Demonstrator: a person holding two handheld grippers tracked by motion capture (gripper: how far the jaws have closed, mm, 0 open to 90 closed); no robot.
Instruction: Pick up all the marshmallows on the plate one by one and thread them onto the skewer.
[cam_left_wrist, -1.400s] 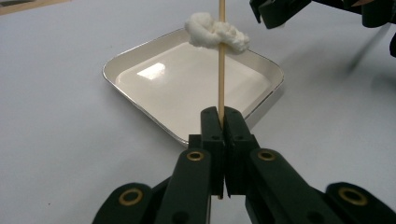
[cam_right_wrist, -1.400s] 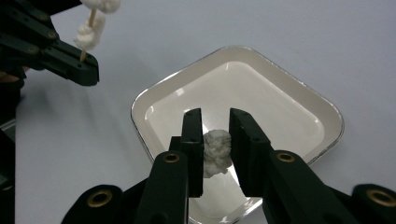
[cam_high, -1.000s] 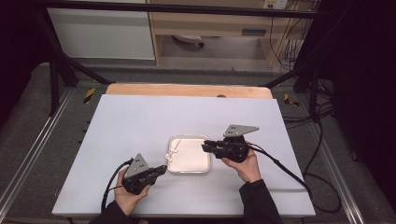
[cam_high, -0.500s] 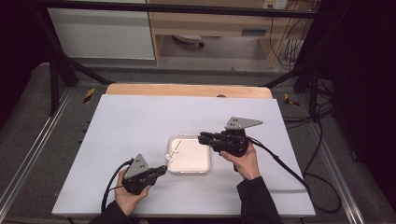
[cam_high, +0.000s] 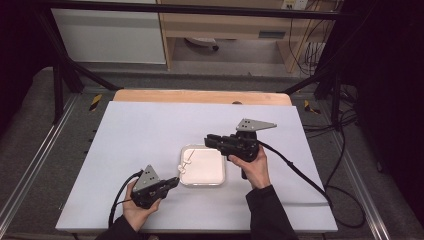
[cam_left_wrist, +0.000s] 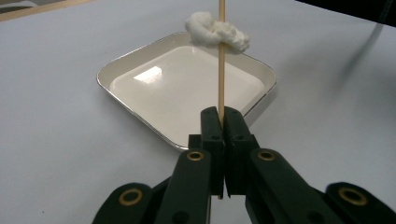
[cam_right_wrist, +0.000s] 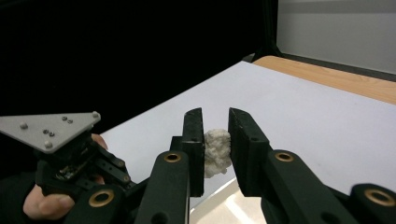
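A white square tray (cam_high: 207, 172) lies on the table in front of the person. My left gripper (cam_high: 175, 180) rests at the tray's near left corner, shut on a thin wooden skewer (cam_left_wrist: 221, 74). The skewer stands up from the jaws with a white fluffy lump (cam_left_wrist: 217, 32) speared near its top. That speared lump (cam_high: 183, 168) hangs over the tray's left edge. My right gripper (cam_high: 209, 139) hovers above the tray's far edge and points left. Its pads press on a second white lump (cam_right_wrist: 217, 151). The left gripper (cam_right_wrist: 65, 154) lies low at the left of the right gripper view.
The white table top (cam_high: 150, 125) spreads wide around the tray, with a wooden strip (cam_high: 200, 96) along its far edge. Black cables (cam_high: 300, 172) trail from both grippers toward the near side. Metal frame rails (cam_high: 30, 165) run down both sides of the table.
The right gripper has risen and moved left, from the tray's right edge to above its far edge, carrying its white lump. The left gripper and skewer have stayed put.
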